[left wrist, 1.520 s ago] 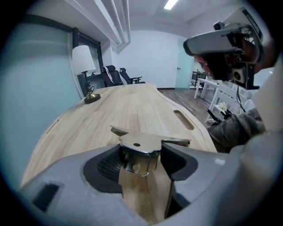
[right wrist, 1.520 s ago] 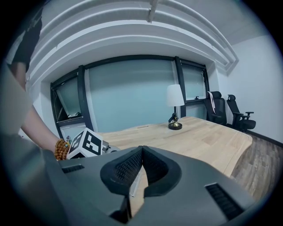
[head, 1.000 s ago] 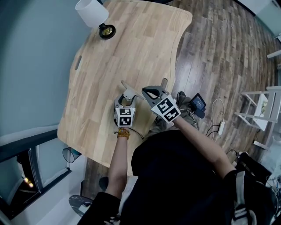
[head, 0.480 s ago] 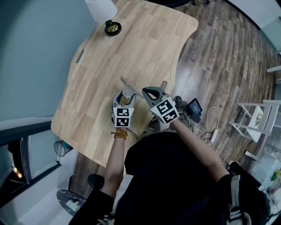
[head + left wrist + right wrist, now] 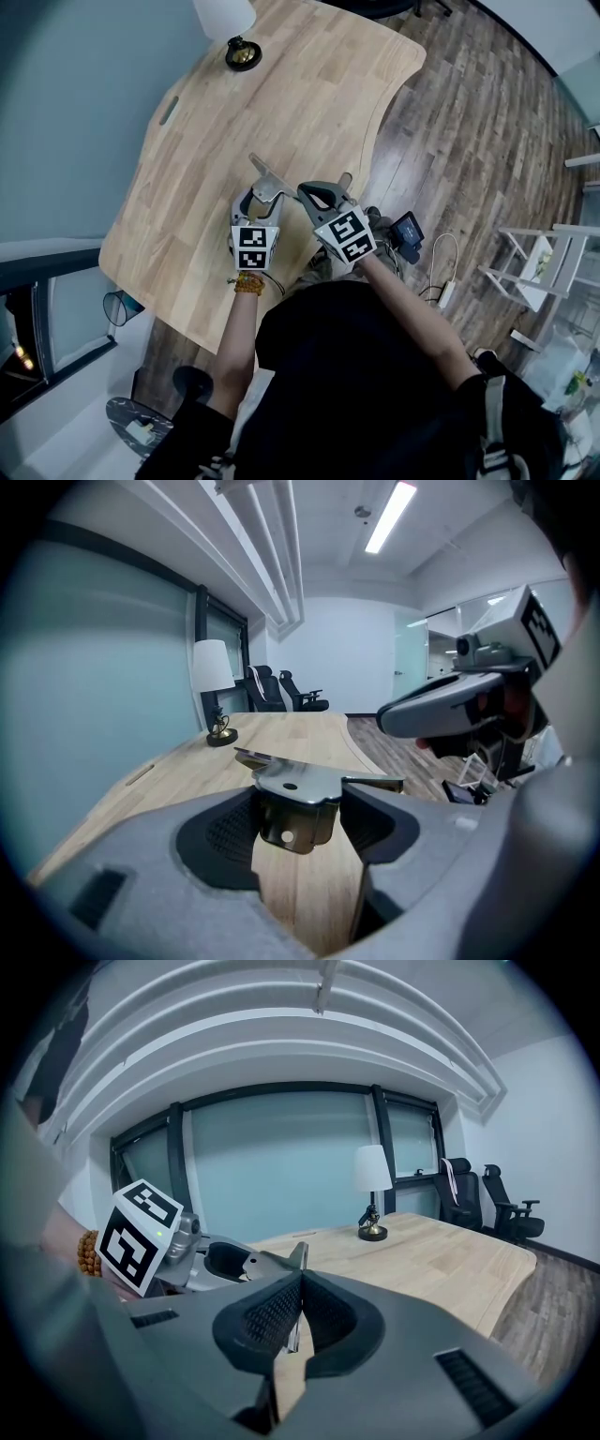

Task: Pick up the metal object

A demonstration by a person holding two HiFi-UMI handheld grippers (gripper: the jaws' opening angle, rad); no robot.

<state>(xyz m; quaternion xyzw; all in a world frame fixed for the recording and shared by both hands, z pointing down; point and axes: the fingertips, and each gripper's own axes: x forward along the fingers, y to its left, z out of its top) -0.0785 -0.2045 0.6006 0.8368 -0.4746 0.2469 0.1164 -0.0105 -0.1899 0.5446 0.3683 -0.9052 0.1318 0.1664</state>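
Now left gripper (image 5: 261, 199) fingers clamped on metal object (image 5: 295, 799), seemingly clear of tabletop (image 5: 281, 94); squeeze firm, lift level. Right gripper (image 5: 298, 1288) fingers together, empty, just right.

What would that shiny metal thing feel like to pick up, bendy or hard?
Probably hard: the metal bracket holds its folded shape, wings sticking straight out, between the jaws of the left gripper. Its smooth, shiny faces look rather slippery. It looks like thin sheet, so likely light.
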